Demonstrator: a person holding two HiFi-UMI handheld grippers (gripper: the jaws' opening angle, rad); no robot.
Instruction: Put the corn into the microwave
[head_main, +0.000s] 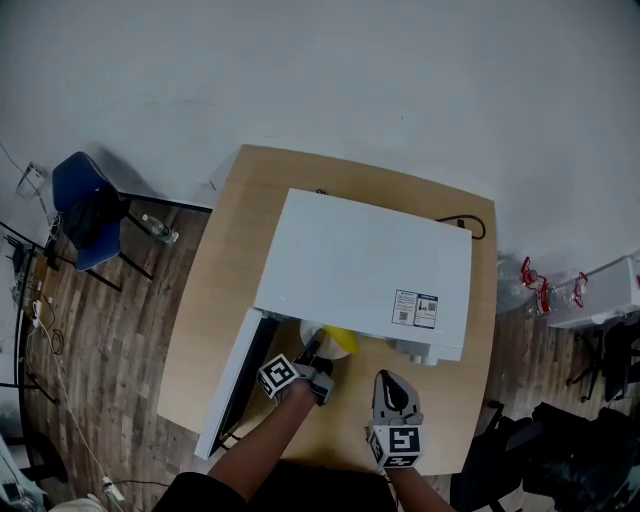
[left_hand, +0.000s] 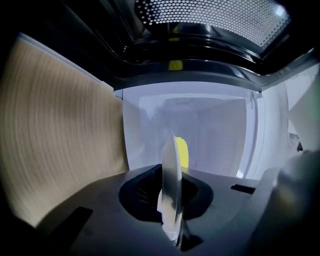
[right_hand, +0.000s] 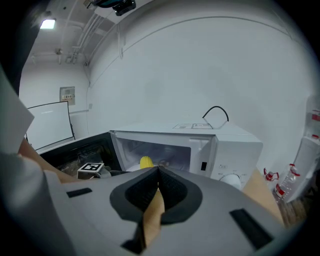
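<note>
The yellow corn (head_main: 341, 340) lies on a small white plate (head_main: 322, 338) at the mouth of the open white microwave (head_main: 360, 265). My left gripper (head_main: 316, 354) is shut on the plate's near rim. In the left gripper view the plate (left_hand: 170, 155) stands edge-on between the jaws, the corn (left_hand: 183, 152) behind it, the pale cavity (left_hand: 215, 135) ahead. My right gripper (head_main: 391, 381) hovers shut over the table in front of the microwave, holding nothing. The right gripper view shows its jaw tips (right_hand: 159, 171) together, and beyond them the corn (right_hand: 146, 162) at the microwave (right_hand: 210, 145) opening.
The microwave door (head_main: 235, 385) swings out to the left, toward the table's front edge. The wooden table (head_main: 215, 300) has bare room left of the microwave. A black cable (head_main: 470, 222) runs behind it. A blue chair (head_main: 85, 210) and a bottle (head_main: 158, 230) are on the floor at left.
</note>
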